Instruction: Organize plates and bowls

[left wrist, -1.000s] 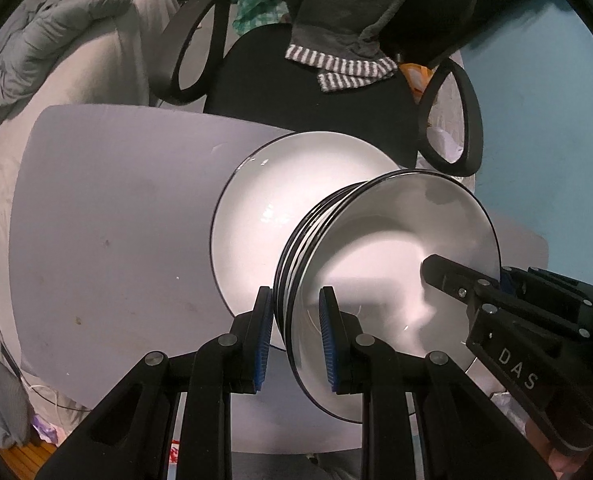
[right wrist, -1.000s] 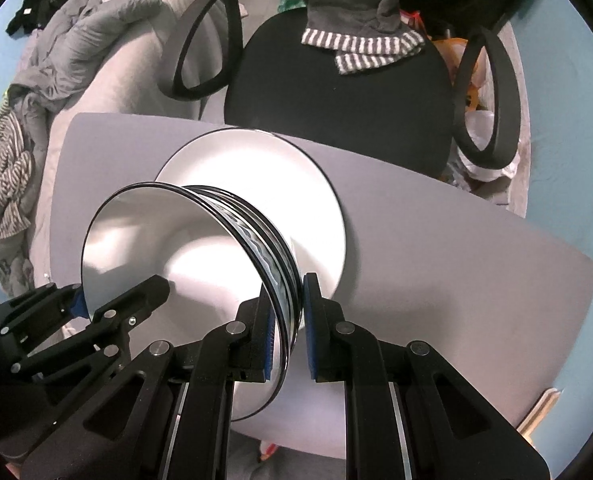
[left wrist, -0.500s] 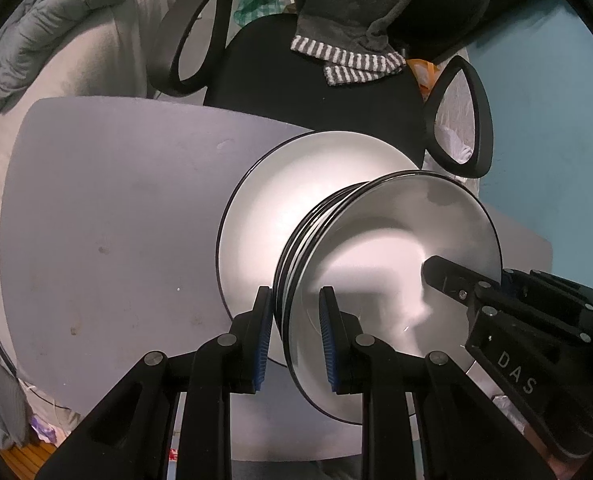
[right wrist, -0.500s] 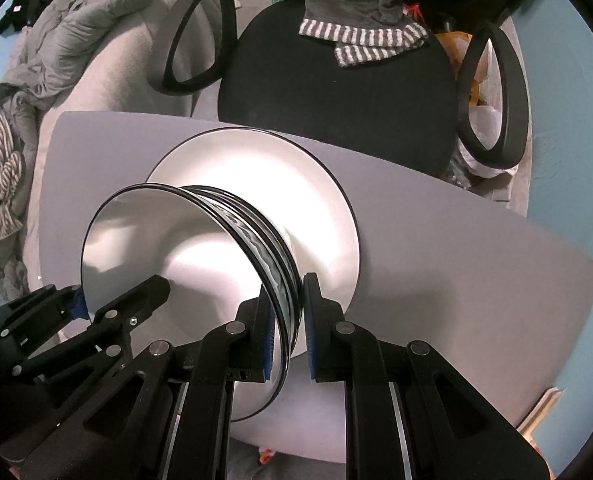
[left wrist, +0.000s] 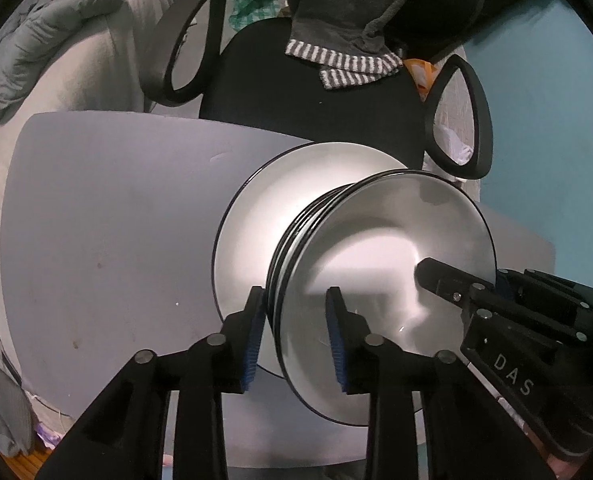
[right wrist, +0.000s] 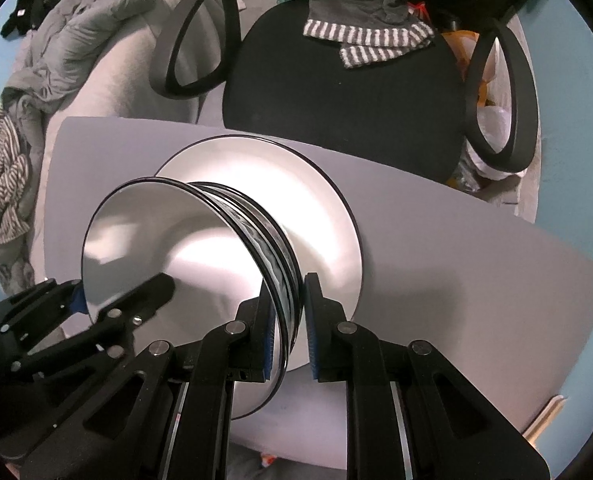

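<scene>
Two wrist fisheyes looking steeply down over one grey table

Each camera is sitting just behind its own fingers and looking along them: the left view is peering past the left gripper (left wrist: 294,334) from the left side of the stack of bowls (left wrist: 396,280), the right view past the right gripper (right wrist: 288,326) from the opposite side (very close, the rim filling the centre). Both are taking in the same large plate (right wrist: 328,216), the table (left wrist: 116,220), the black chair (right wrist: 344,92) beyond, and each other's gripper at the frame edge.
</scene>
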### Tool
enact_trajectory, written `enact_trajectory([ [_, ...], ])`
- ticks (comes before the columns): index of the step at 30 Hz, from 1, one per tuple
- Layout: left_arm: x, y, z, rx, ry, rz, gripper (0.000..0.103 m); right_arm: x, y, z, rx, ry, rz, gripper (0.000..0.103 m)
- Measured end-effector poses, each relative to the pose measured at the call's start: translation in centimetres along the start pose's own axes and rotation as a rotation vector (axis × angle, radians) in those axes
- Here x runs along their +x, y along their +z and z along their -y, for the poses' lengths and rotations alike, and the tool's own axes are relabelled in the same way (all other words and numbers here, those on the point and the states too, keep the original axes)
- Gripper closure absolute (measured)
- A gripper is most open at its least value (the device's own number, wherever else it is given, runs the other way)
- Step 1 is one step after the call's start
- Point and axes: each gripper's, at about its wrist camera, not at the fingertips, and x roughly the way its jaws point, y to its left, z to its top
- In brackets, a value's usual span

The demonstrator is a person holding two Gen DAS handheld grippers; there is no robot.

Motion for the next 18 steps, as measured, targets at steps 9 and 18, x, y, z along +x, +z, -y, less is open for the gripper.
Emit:
enact_trajectory([
  [9,-0.4,-0.8,-0.2,-0.015,0.019,0.012,0.057,-1.0,-0.7,0.6,0.013,-0.035,0.056,0.054],
  [18,-5.1,-3.3,-1.6,-0.041,0.045,0.133,0.045,-4.7,-2.4,1.1,0.005,-0.082,0.182,0.044],
])
